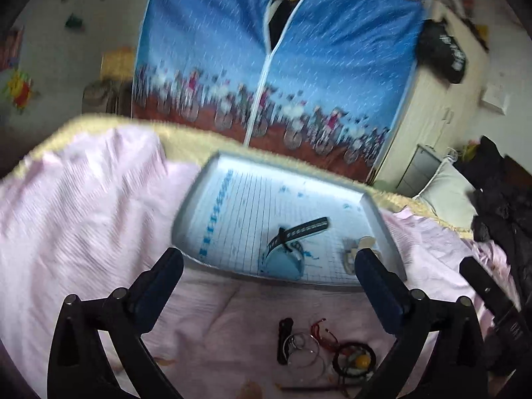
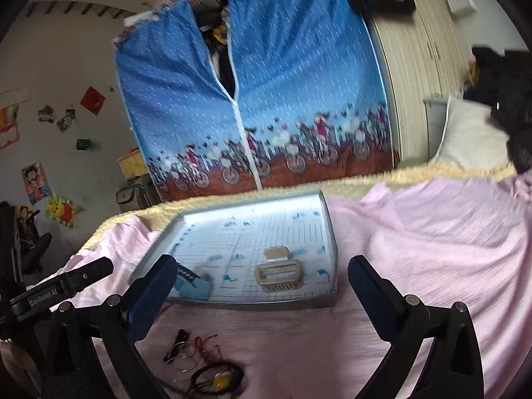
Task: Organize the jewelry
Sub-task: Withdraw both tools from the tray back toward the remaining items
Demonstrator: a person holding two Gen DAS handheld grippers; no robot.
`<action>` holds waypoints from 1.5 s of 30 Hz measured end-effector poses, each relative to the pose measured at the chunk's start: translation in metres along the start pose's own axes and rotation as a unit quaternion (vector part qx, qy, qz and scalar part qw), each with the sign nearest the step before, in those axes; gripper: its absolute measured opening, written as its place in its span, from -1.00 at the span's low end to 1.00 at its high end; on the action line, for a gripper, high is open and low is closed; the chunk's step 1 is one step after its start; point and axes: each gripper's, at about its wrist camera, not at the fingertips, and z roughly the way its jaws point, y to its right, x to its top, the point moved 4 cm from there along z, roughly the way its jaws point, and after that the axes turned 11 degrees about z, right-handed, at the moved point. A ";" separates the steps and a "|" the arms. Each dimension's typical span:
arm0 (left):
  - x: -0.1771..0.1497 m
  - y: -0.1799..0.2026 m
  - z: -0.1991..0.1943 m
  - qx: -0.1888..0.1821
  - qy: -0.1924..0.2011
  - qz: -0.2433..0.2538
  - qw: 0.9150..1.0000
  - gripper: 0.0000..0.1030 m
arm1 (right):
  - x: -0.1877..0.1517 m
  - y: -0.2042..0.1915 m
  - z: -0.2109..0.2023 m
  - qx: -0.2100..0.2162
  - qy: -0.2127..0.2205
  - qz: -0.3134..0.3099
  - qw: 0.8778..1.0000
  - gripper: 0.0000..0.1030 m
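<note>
A pale blue tray point(image 1: 239, 199) point(image 2: 266, 229) lies on the pink bedsheet. In it are a blue-faced watch with a dark strap point(image 1: 292, 242) point(image 2: 194, 282) and a beige hair clip point(image 2: 279, 272) point(image 1: 350, 249). In front of the tray, loose on the sheet, lie silver bangles point(image 1: 302, 349), a red string bracelet point(image 1: 322, 332) point(image 2: 206, 349) and a black hair tie with a yellow bead point(image 1: 355, 360) point(image 2: 217, 379). My left gripper point(image 1: 267, 266) hangs open above this pile, holding nothing. My right gripper point(image 2: 262, 269) is open and empty too, facing the tray's near edge.
A cream fleece blanket point(image 1: 109, 123) borders the far side of the bed. Behind it stands a blue fabric wardrobe point(image 1: 299, 66) with its zip partly undone. A pillow point(image 2: 472, 139) and dark clothes point(image 2: 505, 99) lie to the right. Pink sheet point(image 2: 432, 249) stretches right of the tray.
</note>
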 end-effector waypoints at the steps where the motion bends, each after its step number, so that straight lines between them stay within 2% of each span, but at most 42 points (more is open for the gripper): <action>1: 0.001 0.005 -0.009 0.007 0.013 0.014 1.000 0.96 | -0.001 -0.003 -0.008 0.002 0.005 -0.008 1.000 1.00; 5: -0.007 0.021 -0.045 0.005 0.016 0.061 0.998 0.97 | -0.010 -0.019 -0.042 0.002 0.015 -0.035 0.999 1.00; 11: -0.034 0.025 -0.086 0.023 0.021 0.077 0.997 0.97 | -0.031 -0.017 -0.092 -0.003 0.013 -0.017 1.000 1.00; 13: -0.046 0.024 -0.096 0.013 0.018 0.078 0.997 0.96 | -0.037 -0.014 -0.109 -0.016 0.016 0.000 1.000 1.00; 18: -0.076 0.013 -0.111 -0.014 -0.015 0.084 0.996 0.96 | -0.060 -0.009 -0.130 -0.028 -0.017 0.046 0.998 1.00; 23: -0.102 0.009 -0.107 -0.038 -0.045 0.084 0.995 0.96 | -0.084 -0.014 -0.128 -0.057 -0.068 0.051 0.995 1.00; 29: -0.122 0.007 -0.092 -0.044 -0.090 0.088 0.991 0.96 | -0.120 -0.027 -0.095 -0.080 -0.168 0.007 0.983 1.00; 33: -0.127 0.003 -0.086 -0.051 -0.107 0.082 0.990 0.96 | -0.132 -0.024 -0.084 -0.086 -0.193 0.005 0.977 1.00; 39: -0.134 -0.001 -0.077 -0.059 -0.126 0.077 0.987 0.96 | -0.128 -0.012 -0.067 -0.060 -0.210 0.030 0.975 1.00; 43: -0.130 0.000 -0.070 -0.056 -0.131 0.087 0.986 0.96 | -0.130 0.006 -0.034 -0.038 -0.259 0.078 0.962 1.00; 45: -0.126 -0.002 -0.063 -0.059 -0.136 0.078 0.986 0.96 | -0.124 0.011 -0.022 -0.035 -0.261 0.077 0.962 1.00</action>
